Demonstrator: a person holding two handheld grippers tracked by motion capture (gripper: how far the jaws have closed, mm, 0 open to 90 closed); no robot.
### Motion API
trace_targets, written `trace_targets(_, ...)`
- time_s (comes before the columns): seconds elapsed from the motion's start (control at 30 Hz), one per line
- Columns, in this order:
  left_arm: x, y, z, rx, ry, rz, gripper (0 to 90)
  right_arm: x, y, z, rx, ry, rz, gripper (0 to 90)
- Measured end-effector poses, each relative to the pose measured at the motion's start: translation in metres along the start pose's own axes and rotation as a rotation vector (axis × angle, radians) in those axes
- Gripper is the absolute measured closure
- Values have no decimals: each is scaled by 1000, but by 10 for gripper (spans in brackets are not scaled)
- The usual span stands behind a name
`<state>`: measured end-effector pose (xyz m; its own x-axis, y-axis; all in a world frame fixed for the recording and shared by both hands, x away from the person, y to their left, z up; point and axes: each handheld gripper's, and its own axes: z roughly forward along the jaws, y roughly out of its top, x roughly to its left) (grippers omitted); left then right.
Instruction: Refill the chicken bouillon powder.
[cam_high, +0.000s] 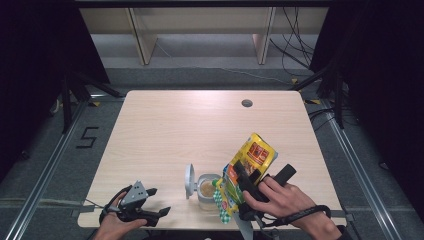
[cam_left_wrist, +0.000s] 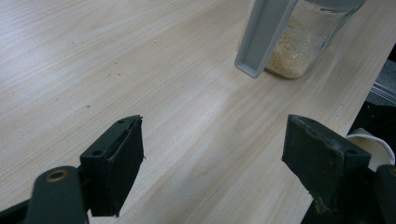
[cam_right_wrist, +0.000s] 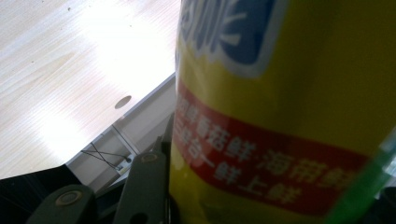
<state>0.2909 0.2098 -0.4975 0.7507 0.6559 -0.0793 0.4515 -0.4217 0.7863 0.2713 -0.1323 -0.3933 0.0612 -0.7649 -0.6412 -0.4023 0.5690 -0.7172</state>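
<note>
Yellow bag (cam_right_wrist: 299, 116) seen close up, tilted, crossed by a red band of white lettering, blue patch at its top, pressed against the left black jaw of the right gripper (cam_right_wrist: 196, 205), table (cam_right_wrist: 60, 79) with a small hole (cam_right_wrist: 123, 101) spread behind at the left

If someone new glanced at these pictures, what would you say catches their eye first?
Most likely the bright yellow packet, held tilted in the right gripper over the open glass jar of beige powder near the table's front edge. Next, the left gripper at the front left corner, its jaws open.
</note>
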Motion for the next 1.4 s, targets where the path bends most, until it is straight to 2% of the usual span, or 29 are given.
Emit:
trace_targets(0.33, 0, 0, 0, 0, 0, 0, 199, 1, 1, 1, 4, 6, 13, 638)
trace_targets(0.7, 0, 0, 0, -2, -1, -1, 199, 1, -1, -1, 3, 5, -4, 638)
trace_targets(0.9, 0, 0, 0, -2, -1, -1, 199, 1, 1, -4, 4, 4, 9, 638)
trace_targets(0.93, 0, 0, 0, -2, -1, 0, 199, 0, 1, -4, -1, 1, -6, 638)
trace_targets(1.4, 0, 0, 0, 0, 0, -1, 199, 0, 0, -5, 8, 3, 7, 643)
